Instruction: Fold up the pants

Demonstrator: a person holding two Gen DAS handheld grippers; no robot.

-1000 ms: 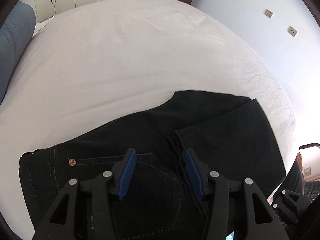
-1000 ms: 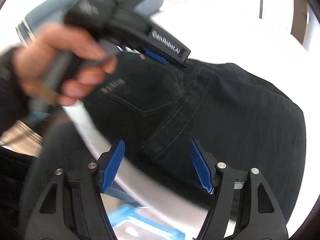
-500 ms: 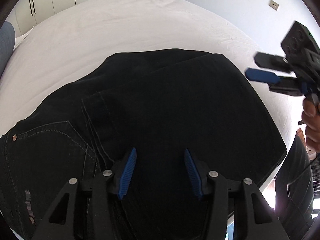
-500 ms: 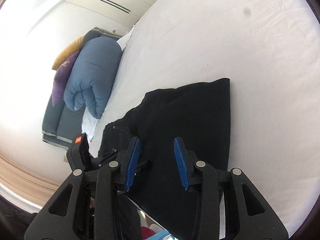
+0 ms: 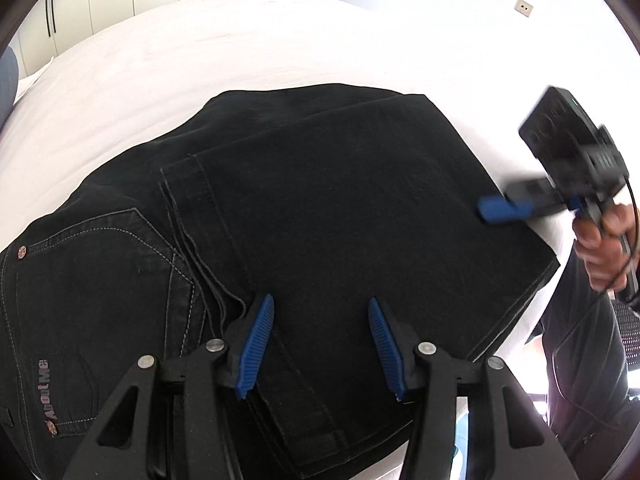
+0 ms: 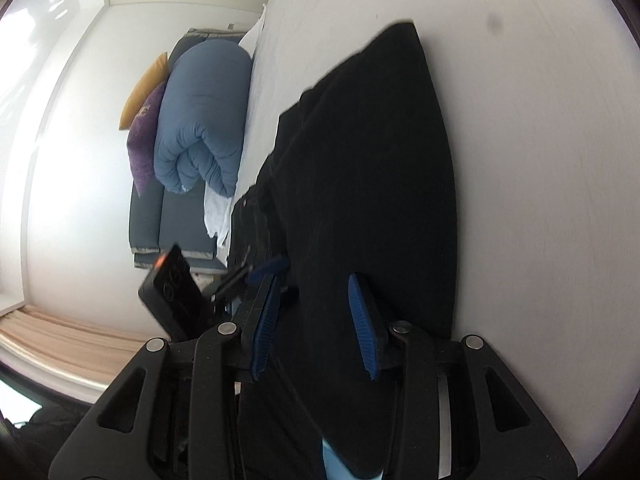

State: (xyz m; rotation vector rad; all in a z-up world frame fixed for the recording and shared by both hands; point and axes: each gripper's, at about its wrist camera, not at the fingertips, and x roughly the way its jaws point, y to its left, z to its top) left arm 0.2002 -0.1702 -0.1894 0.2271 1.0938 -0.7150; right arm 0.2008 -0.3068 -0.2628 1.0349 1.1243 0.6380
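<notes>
Black jeans (image 5: pixel 320 208) lie folded on the white bed (image 5: pixel 240 52), legs doubled over the seat, back pocket at the left. My left gripper (image 5: pixel 318 344) is open just above the near edge of the folded legs, holding nothing. My right gripper (image 5: pixel 502 210) shows at the right of the left wrist view, at the fold's right edge. In the right wrist view the jeans (image 6: pixel 360 184) stretch away and the right gripper (image 6: pixel 314 324) is open over their near end. The left gripper (image 6: pixel 264 270) shows there at the left.
A rolled blue duvet (image 6: pixel 200 120) with purple and orange cushions lies on a grey sofa beside the bed. White wardrobes (image 5: pixel 100 4) stand behind the bed. The person's dark trousers (image 5: pixel 580 360) are at the bed's right edge.
The left gripper has shifted right from the pocket to over the folded legs. The right gripper has swung round from the waistband to the fold's right edge and lowered to it.
</notes>
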